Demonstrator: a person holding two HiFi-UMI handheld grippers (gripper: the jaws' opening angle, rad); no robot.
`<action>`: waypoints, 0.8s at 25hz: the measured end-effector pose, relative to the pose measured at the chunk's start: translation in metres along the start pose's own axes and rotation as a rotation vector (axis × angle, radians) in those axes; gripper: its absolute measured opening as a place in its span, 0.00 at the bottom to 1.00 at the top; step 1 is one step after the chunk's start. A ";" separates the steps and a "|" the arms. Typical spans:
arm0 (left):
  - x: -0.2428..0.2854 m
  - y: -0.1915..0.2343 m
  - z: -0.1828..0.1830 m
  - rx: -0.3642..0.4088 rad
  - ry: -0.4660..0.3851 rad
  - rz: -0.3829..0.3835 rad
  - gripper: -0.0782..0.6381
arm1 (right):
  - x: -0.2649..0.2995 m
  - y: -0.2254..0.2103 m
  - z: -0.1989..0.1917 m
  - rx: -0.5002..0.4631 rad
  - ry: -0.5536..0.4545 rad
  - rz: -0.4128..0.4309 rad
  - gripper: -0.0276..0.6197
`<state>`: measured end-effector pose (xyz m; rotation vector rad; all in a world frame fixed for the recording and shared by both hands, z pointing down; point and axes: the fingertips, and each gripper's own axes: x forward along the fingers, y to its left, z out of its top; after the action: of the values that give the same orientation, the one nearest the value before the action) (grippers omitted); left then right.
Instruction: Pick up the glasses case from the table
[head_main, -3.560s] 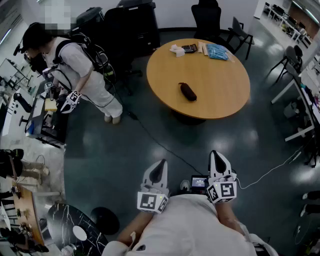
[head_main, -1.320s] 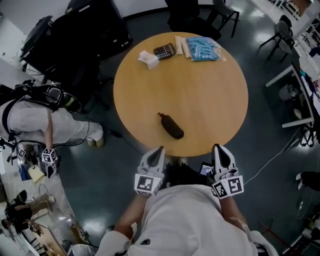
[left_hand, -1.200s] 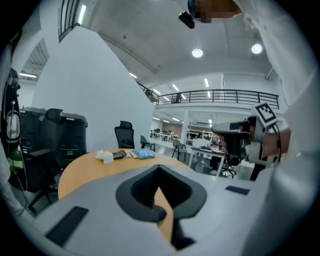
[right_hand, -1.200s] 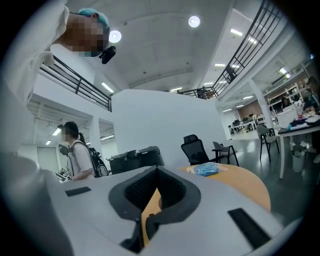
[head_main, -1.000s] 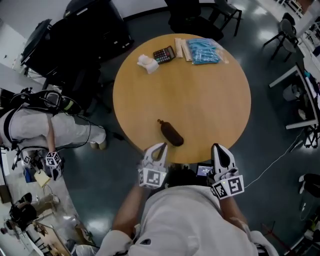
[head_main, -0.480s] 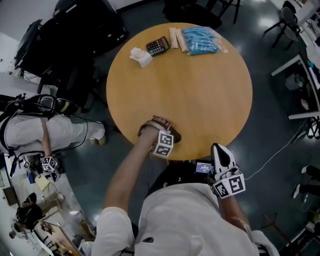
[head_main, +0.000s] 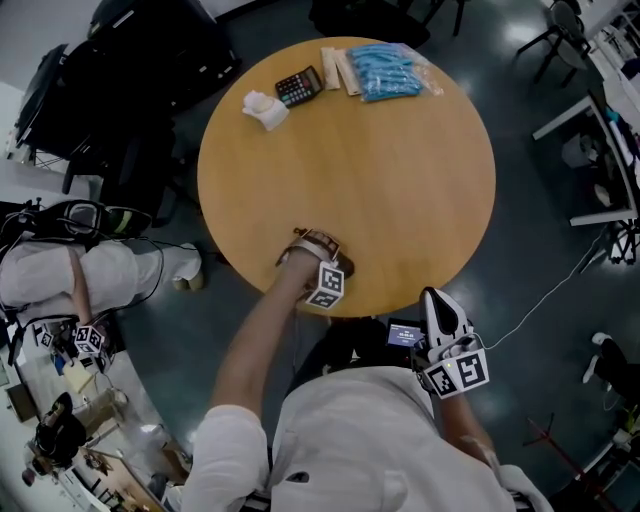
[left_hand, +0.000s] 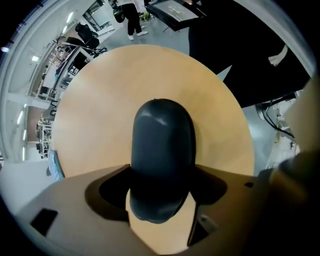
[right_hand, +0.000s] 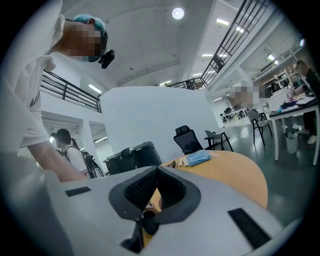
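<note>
Left claw (head_main: 310, 248) has dropped to the table (head_main: 400, 150), jaws just opened astride the glasses case (left_hand: 162, 150), seemingly unclamped.

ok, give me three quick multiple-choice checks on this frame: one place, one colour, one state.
1. Where on the table is the calculator?
A. at the far rim, between the white wad and the blue packet
B. at the near rim
C. dead centre

2. What colour is the glasses case?
A. white
B. dark, near black
C. bright red

3. How does the left gripper stand?
A. shut, nothing between its jaws
B. shut on the calculator
C. open, astride the glasses case

Key:
1 A: the head view shows it at the far rim, with the wad to its left and the packet to its right.
2 B: the left gripper view shows a dark rounded shell.
3 C: the jaws have just opened wide and begun to close. They stand apart with the case between them.
</note>
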<state>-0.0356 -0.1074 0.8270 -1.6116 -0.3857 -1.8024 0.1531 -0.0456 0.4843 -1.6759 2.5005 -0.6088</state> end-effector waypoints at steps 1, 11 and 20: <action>-0.001 0.001 0.000 -0.019 -0.004 0.004 0.60 | 0.000 0.001 -0.001 0.001 0.002 0.002 0.07; -0.178 0.051 -0.022 -0.929 -0.512 0.425 0.59 | 0.011 0.019 0.013 -0.092 -0.020 0.074 0.07; -0.381 0.019 -0.059 -1.750 -1.146 0.958 0.59 | 0.019 0.055 0.048 -0.216 -0.093 0.128 0.07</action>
<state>-0.0669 -0.0494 0.4471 -2.8782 1.6782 0.0847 0.1108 -0.0580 0.4236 -1.5491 2.6603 -0.2514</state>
